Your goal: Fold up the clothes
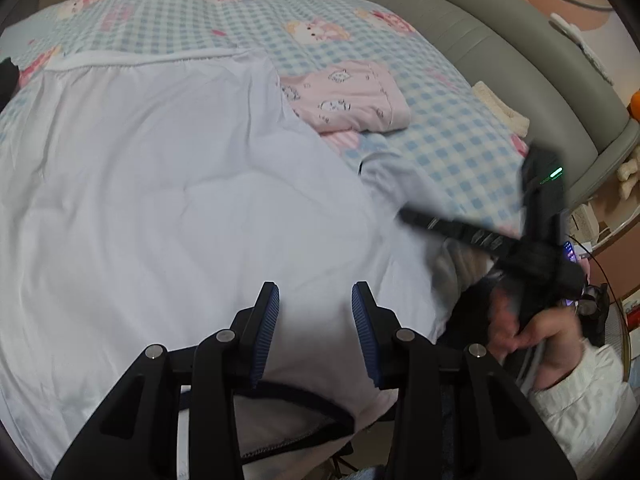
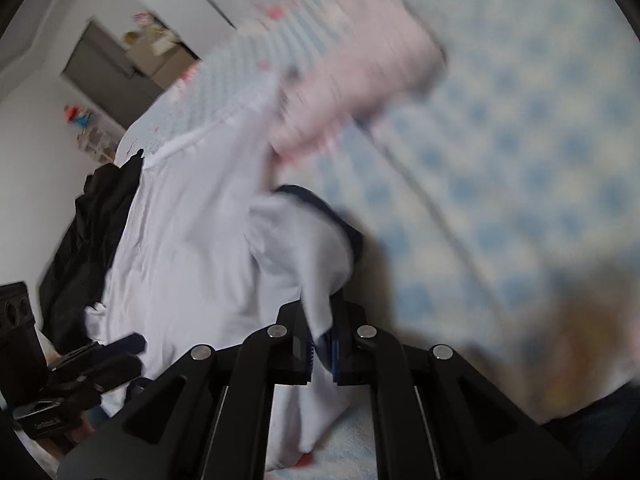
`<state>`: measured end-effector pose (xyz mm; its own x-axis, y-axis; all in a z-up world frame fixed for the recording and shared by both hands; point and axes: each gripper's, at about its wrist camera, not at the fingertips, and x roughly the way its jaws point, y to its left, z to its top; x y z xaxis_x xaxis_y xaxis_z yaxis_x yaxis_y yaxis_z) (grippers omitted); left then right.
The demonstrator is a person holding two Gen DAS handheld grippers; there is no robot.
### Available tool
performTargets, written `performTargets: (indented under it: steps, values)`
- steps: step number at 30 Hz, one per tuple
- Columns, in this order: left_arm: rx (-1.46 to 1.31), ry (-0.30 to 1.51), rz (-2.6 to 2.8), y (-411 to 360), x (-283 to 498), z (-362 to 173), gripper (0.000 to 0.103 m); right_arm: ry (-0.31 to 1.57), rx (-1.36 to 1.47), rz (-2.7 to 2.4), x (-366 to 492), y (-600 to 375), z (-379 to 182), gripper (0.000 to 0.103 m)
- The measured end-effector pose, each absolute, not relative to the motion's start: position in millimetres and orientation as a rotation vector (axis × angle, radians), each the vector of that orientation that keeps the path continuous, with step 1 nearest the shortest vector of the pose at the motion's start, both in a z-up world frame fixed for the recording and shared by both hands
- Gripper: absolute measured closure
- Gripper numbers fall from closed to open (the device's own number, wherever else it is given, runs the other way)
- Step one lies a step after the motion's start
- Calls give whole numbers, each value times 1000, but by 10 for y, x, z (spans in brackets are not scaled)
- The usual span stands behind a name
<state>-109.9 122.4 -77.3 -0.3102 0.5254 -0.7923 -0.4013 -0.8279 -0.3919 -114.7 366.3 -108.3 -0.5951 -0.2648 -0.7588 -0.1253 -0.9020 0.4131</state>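
A white garment (image 1: 180, 200) with navy trim (image 1: 304, 396) lies spread over the checked bed sheet (image 1: 460, 152). My left gripper (image 1: 316, 320) hovers over its near edge with the blue pads (image 1: 264, 332) apart, and white cloth shows in the gap without being pinched. The right gripper (image 2: 322, 344) is shut on a navy-trimmed part of the white garment (image 2: 192, 240), which rises bunched from its jaws. From the left wrist view the right gripper (image 1: 404, 214) is a blurred black bar at the garment's right side, held by a person's hand (image 1: 532, 332).
A folded pink garment (image 1: 352, 100) (image 2: 352, 72) rests on the sheet beyond the white one. Black clothing (image 2: 92, 220) lies at the garment's far side. A grey padded bed frame (image 1: 500, 60) borders the bed, with a cream towel (image 1: 500, 108) beside it.
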Motion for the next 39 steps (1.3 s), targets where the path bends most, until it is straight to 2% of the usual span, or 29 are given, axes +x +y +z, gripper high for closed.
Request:
performTargets:
  steps: [7,10,13,18,19,21,28,32,35,39]
  values:
    - [-1580,-228,2100,1136,-1140,-1325,63,-606,1339,-2756,-919,3736,-963,99]
    - [-1579,-188,2101,1156,-1127,-1258,63,-553,1236,-2773,-833,3578,-790,99]
    - [-1554,-232,2131,1068,-1115,-1181,63,-446,1191,-2627,-875,3207,-605,99]
    - [-1505,-362,2226,761,-1155,-1007,63,-255,1354,-2322,-852,2515,-957,92]
    - [-1491,-390,2225,707,-1170,-976,63,-262,1402,-2273,-829,2473,-1060,91]
    - [-1460,-430,2214,640,-1185,-923,62,-279,1467,-2219,-770,2442,-1195,82]
    - [-1400,-391,2184,837,-1217,-877,62,-339,1430,-2349,-573,2754,-1043,78]
    - [-1395,-372,2143,1109,-1379,-842,63,-335,1452,-2517,-642,2949,-978,70]
    - [-1394,-328,2105,1374,-1440,-830,64,-441,1491,-2500,-750,3046,-1087,70]
    - [-1340,-394,2043,1461,-1392,-778,64,-448,1472,-2469,-736,2992,-1065,70]
